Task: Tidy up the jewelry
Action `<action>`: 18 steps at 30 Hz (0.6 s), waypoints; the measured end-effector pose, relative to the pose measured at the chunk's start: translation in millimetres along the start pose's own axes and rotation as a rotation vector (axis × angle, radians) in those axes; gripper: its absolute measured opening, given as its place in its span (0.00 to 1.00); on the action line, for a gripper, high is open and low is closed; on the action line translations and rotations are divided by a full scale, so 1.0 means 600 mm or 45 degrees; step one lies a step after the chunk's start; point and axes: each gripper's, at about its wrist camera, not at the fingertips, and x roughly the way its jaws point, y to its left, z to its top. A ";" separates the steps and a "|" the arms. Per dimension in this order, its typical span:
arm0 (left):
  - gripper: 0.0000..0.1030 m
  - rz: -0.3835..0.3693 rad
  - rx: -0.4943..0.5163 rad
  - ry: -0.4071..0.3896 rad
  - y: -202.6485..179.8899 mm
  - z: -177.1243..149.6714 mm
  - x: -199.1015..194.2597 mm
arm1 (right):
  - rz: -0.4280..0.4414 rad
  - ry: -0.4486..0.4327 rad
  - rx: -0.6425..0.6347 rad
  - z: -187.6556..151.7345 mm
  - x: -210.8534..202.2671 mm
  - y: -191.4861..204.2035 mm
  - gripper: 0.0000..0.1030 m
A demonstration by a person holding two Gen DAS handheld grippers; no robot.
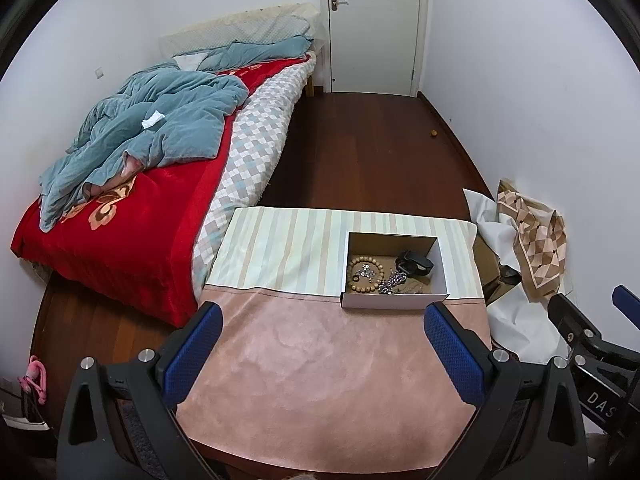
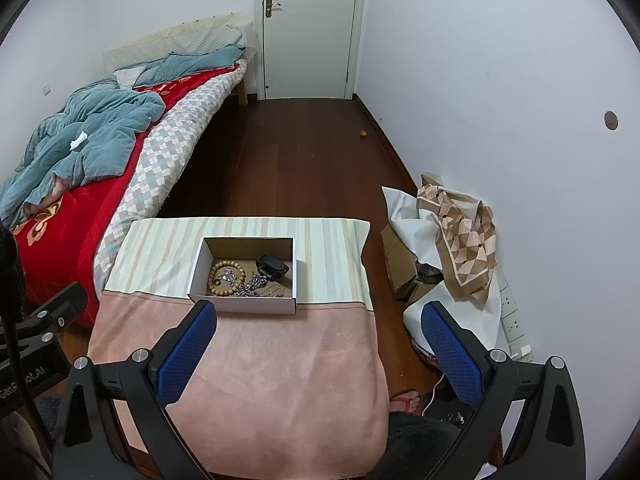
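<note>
A small open cardboard box (image 1: 394, 300) (image 2: 244, 306) sits on a cloth-covered table (image 1: 320, 360) (image 2: 264, 360). In it lie a wooden bead bracelet (image 1: 366, 274) (image 2: 226, 278), a tangle of silver chains (image 1: 394, 282) (image 2: 256, 286) and a black watch (image 1: 414, 264) (image 2: 272, 266). My left gripper (image 1: 324, 316) is open and empty, held above the pink cloth short of the box. My right gripper (image 2: 320, 312) is open and empty, its left finger (image 2: 188, 344) near the box's front left corner. The right gripper also shows at the right edge of the left wrist view (image 1: 592, 332).
A bed (image 1: 132, 184) (image 2: 100, 168) with red and blue bedding stands left of the table. Crumpled white and patterned cloth over boxes (image 1: 528, 256) (image 2: 456, 248) lies on the floor to the right by the wall. A power strip (image 2: 514, 324) lies there too.
</note>
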 end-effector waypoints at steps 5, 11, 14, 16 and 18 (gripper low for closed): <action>1.00 -0.002 -0.003 0.005 0.000 0.001 -0.001 | 0.007 0.004 0.001 -0.003 0.001 0.003 1.00; 1.00 0.001 -0.001 0.001 -0.001 0.000 -0.001 | 0.008 0.007 0.000 -0.008 0.002 0.007 1.00; 1.00 -0.004 0.002 0.005 -0.002 0.000 -0.002 | 0.009 0.008 0.000 -0.007 0.002 0.006 1.00; 1.00 -0.001 0.004 0.003 -0.002 0.000 -0.003 | 0.008 0.007 0.000 -0.008 0.002 0.007 1.00; 1.00 -0.002 0.003 0.005 0.000 -0.001 -0.003 | 0.010 0.006 0.001 -0.007 0.002 0.006 1.00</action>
